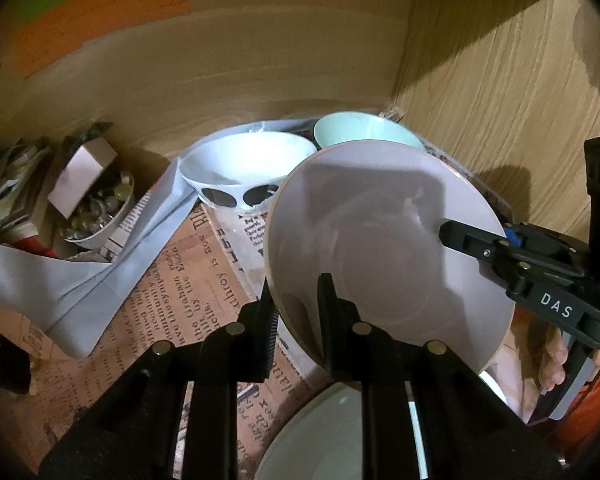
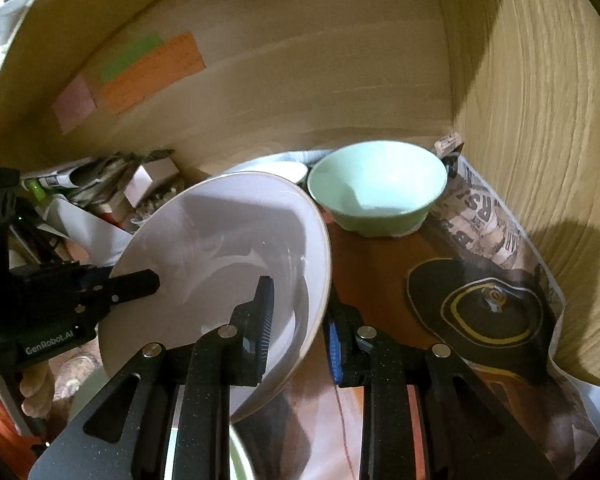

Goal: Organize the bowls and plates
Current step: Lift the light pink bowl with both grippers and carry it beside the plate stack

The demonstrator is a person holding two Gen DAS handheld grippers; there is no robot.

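Nearby, small bowl (image 1: 96,216) of trinkets

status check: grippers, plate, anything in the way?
Left gripper and right gripper both shut on grey plate, opposite rims. Plate tilted, lifted. Mint bowl and spotted bowl behind it.

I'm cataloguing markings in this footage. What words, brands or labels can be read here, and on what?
"DAS": white letters on the right gripper, seen from the left wrist.
"GenRobot.AI": white print on the left gripper, seen from the right wrist.
Newspaper lining under the dishes: printed text, upside down and too blurred to read.
Coloured notes on the back wall: writing too small.
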